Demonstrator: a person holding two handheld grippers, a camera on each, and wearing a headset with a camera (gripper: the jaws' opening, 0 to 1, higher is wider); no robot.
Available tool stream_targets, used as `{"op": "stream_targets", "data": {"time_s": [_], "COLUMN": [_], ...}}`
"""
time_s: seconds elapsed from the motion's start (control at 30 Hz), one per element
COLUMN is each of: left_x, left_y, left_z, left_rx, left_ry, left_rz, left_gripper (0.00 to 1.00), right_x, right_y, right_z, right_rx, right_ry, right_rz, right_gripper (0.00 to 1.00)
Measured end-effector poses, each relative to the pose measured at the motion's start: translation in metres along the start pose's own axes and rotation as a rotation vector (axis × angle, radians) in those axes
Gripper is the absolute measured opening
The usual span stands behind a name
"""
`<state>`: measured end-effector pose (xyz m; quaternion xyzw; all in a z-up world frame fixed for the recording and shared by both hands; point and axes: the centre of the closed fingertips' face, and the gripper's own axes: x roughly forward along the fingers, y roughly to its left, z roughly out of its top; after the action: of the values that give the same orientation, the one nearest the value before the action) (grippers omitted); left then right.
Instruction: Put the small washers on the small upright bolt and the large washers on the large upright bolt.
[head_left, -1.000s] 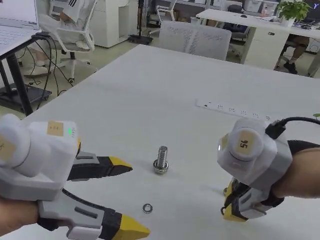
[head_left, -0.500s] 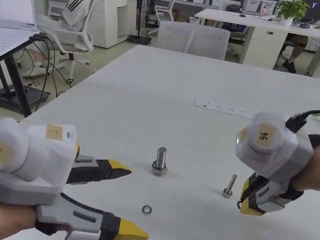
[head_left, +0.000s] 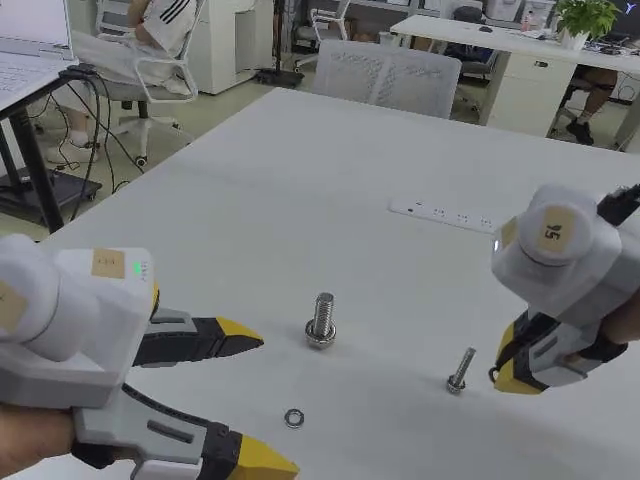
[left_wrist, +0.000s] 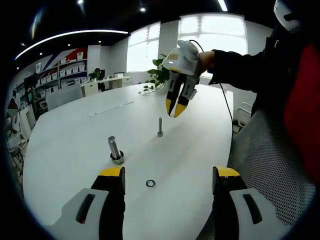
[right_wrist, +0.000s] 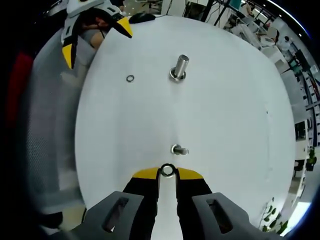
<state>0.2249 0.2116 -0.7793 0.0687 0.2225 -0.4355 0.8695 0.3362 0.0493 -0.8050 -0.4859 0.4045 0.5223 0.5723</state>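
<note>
A wide white table (head_left: 300, 190) takes up most of the scene, and a white power strip (head_left: 445, 215) lies flat on it toward the far right. Beyond the table's far edge stands a grey mesh-backed office chair (head_left: 388, 75), and farther right a white desk (head_left: 520, 95) bears a potted plant (head_left: 585, 18). At the far left a black-legged desk (head_left: 35, 165) holds an open laptop (head_left: 30, 30) with cables (head_left: 95, 130) hanging below it. Beside it a person (head_left: 165, 25) sits in a white swivel chair (head_left: 125, 88), near a white cabinet (head_left: 225, 45).
</note>
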Motion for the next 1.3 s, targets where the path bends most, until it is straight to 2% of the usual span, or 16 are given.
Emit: {"op": "stream_targets", "data": {"time_s": [0.5,1.3], "left_x": [-0.001,0.001], "left_y": [0.002,0.002], "left_z": [-0.001,-0.005], "left_rx": [-0.006,-0.025], "left_ry": [0.001,0.010], "left_rz": [0.007,0.009], "left_gripper": [0.70,0.70], "right_x": [-0.005,0.015], "right_y": [-0.015,-0.017], "right_z": [0.015,0.017], "right_rx": [-0.037,-0.058], "right_ry": [-0.014,0.001], "right_rz": [-0.025,0.013], "right_gripper": [0.13,0.13]}}
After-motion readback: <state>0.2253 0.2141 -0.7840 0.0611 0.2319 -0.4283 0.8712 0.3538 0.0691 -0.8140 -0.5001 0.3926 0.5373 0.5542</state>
